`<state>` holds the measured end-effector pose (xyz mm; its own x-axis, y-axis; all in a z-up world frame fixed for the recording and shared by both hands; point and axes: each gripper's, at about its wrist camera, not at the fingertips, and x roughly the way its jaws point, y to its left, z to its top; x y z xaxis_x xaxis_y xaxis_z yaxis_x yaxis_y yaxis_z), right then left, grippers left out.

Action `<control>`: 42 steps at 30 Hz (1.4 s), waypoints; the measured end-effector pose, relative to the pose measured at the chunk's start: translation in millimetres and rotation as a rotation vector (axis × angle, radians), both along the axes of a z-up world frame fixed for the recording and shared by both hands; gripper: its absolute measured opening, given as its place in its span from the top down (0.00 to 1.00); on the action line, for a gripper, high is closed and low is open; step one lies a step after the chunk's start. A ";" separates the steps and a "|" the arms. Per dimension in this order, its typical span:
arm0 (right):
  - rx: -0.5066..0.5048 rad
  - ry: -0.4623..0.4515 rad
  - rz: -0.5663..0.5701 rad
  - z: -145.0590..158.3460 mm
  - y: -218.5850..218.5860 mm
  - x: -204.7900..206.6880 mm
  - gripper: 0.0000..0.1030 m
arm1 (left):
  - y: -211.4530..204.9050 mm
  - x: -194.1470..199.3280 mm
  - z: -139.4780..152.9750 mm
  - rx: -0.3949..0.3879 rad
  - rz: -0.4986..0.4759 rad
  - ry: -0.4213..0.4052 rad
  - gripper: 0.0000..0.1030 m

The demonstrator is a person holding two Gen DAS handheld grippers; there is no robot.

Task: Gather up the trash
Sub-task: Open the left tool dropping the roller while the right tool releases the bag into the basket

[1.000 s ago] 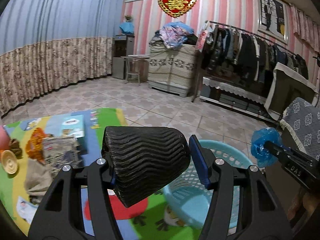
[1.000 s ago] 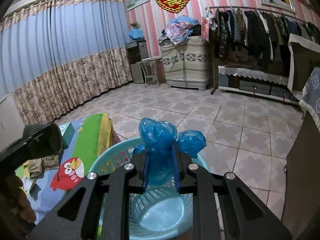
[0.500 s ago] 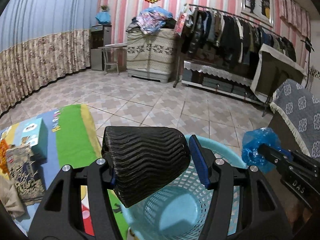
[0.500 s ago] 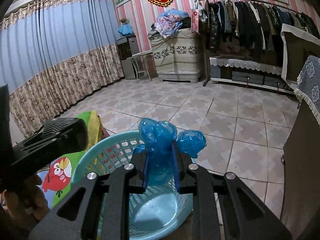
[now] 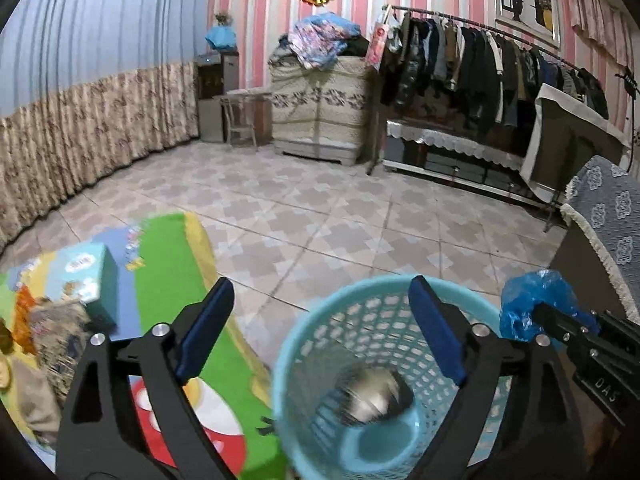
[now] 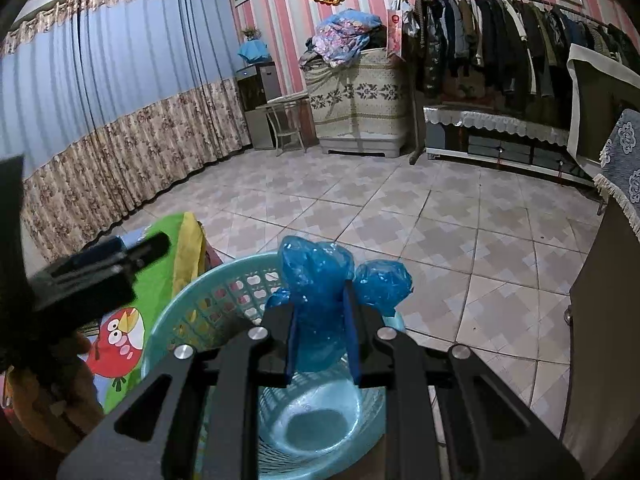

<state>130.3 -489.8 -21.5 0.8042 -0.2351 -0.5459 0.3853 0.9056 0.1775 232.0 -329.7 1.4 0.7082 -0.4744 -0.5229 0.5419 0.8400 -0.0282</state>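
A light blue plastic basket [image 5: 320, 320] stands on the floor below both grippers; it also shows in the right wrist view [image 6: 192, 312]. My left gripper [image 5: 320, 316] is open and empty above it. A black ribbed cup [image 5: 376, 396], blurred, is inside the basket, below the left gripper. My right gripper [image 6: 322, 320] is shut on a crumpled blue plastic bag [image 6: 320, 276] and holds it over the basket's rim. The bag also shows in the left wrist view [image 5: 532, 300], at the basket's right edge.
A colourful play mat [image 5: 172, 264] lies left of the basket with a light blue box [image 5: 84, 276], wrappers and cloth on it. A tiled floor [image 5: 320, 216] stretches ahead to a clothes rack [image 5: 480, 64] and a covered cabinet [image 5: 320, 108]. Dark furniture [image 6: 604, 320] stands at the right.
My left gripper has opened and let go of the black cup, which has dropped into the basket. The right gripper still holds the blue bag over the basket.
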 end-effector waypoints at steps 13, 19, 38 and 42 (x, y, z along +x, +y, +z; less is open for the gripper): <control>0.010 0.017 0.034 -8.3 22.9 21.2 0.80 | 56.0 5.5 18.1 -0.010 0.097 -0.050 0.07; 0.006 0.025 0.021 -12.1 30.0 29.0 0.52 | 73.4 8.7 22.3 -0.032 0.128 -0.052 0.06; -0.036 0.002 -0.031 -1.9 41.9 23.6 0.07 | 112.7 -1.4 31.5 -0.037 0.183 -0.079 0.05; -0.046 -0.017 -0.020 6.2 49.8 21.2 0.07 | 132.3 -7.5 37.3 -0.042 0.210 -0.087 0.05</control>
<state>151.5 -440.1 -15.3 0.8083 -0.2757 -0.5203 0.4004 0.9052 0.1424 224.5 -197.3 38.7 0.8351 -0.3319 -0.4386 0.3574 0.9336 -0.0259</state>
